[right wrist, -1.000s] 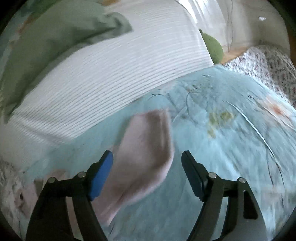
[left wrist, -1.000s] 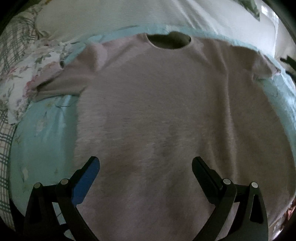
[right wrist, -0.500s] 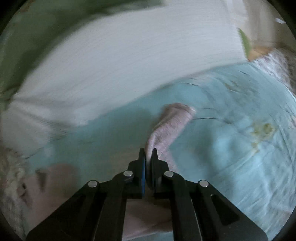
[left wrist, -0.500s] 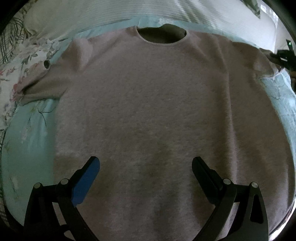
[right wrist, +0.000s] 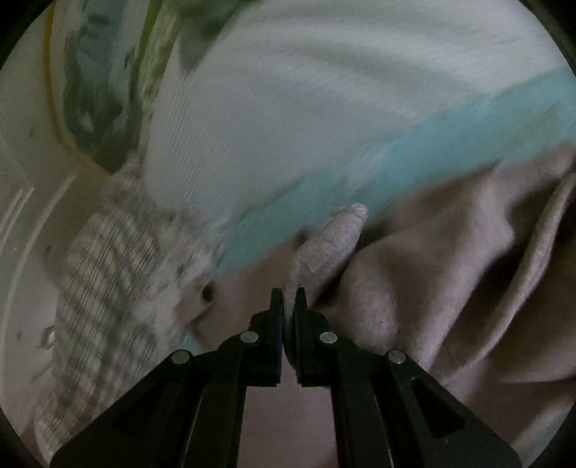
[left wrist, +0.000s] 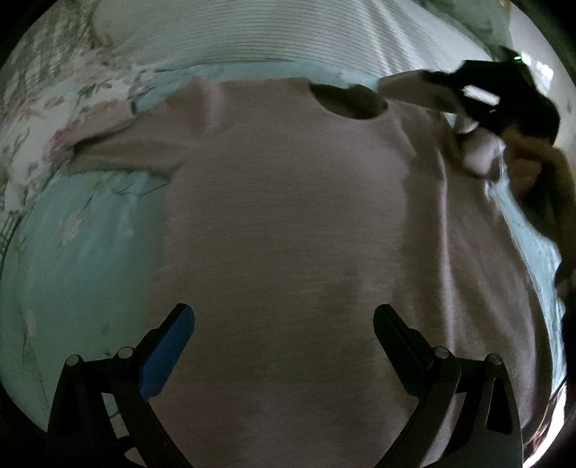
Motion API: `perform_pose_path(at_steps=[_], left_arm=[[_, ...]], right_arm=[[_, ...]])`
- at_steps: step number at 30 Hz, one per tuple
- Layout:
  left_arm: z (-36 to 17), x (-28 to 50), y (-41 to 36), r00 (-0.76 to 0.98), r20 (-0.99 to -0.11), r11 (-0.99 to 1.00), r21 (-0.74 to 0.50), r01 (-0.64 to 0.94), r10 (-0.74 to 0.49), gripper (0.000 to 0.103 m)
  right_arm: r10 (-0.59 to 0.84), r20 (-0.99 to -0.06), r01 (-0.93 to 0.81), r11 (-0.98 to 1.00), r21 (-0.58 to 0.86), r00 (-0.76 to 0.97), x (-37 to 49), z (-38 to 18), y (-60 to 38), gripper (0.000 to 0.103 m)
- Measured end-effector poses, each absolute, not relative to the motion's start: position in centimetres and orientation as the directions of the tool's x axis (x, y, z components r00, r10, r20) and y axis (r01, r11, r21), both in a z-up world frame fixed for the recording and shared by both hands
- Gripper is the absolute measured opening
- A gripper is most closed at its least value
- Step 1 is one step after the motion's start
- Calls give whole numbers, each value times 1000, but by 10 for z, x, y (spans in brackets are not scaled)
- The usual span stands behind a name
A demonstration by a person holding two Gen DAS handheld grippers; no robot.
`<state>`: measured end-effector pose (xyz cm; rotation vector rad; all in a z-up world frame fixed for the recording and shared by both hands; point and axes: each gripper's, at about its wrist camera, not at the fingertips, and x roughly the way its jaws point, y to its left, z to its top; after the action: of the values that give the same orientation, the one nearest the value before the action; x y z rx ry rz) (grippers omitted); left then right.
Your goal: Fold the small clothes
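Mauve-grey knit fabric fills both views: a small short-sleeved sweater [left wrist: 288, 216] is spread flat, neckline away from the left camera, on a pale turquoise bedspread with a faint floral print [left wrist: 82, 234]. A second ago the garment's right sleeve [right wrist: 324, 248] lay loose on the bedspread between wide-spread jaws; now it is pinched between the closed jaws of the right gripper [right wrist: 288, 298], and the cuff end is seen standing up beyond the fingertips. In the left wrist view the right gripper is carried in over the shoulder region beside the neckline, where earlier it was barely visible at the picture's edge. The sleeve has thus been lifted off the bedspread and swung inward over the body of the sweater, and a soft ridge of fabric is raised along that side. This is judged to be the first sleeve fold in progress, not yet laid down. The left gripper [left wrist: 284, 345] is held above the lower body panel with jaws wide apart and nothing between them. A white ribbed pillow [left wrist: 252, 32] lies beyond the neckline.
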<state>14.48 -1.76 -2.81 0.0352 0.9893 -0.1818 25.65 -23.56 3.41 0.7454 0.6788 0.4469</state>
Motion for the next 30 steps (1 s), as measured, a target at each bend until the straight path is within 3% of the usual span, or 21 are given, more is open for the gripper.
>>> perform_pose_path(at_steps=[9,11,12,13,18,27,30], left_arm=[[-32,149,30,530,-828,983,-170,72,-182,100],[-34,154,38,530,-825,979,-196,63,-199,100],[-35,160,38,525,-825,976,-211,58,-210,100],[-37,164,41,520,-823,971,-232,55,-226,100],[-40,196,43,519,-810,957,-283,61,-272,100],[-51,324,31,508,-818,962,-255,98,-269,100],[-50,344,28,525,-807,961,-256,103,-271,93]], right_arm=[[731,-457,-216,621,754,507,289,-11,-98,10],[749,-472,-194,606,771,465,291,-19,-92,29],[758,-470,-185,595,782,452,289,-22,-92,49],[764,-457,-180,582,793,456,283,-23,-97,61],[726,-405,-164,574,803,556,244,-9,-139,62],[558,-408,-60,639,767,722,157,12,-216,63],[504,-423,-20,660,751,753,134,13,-235,63]])
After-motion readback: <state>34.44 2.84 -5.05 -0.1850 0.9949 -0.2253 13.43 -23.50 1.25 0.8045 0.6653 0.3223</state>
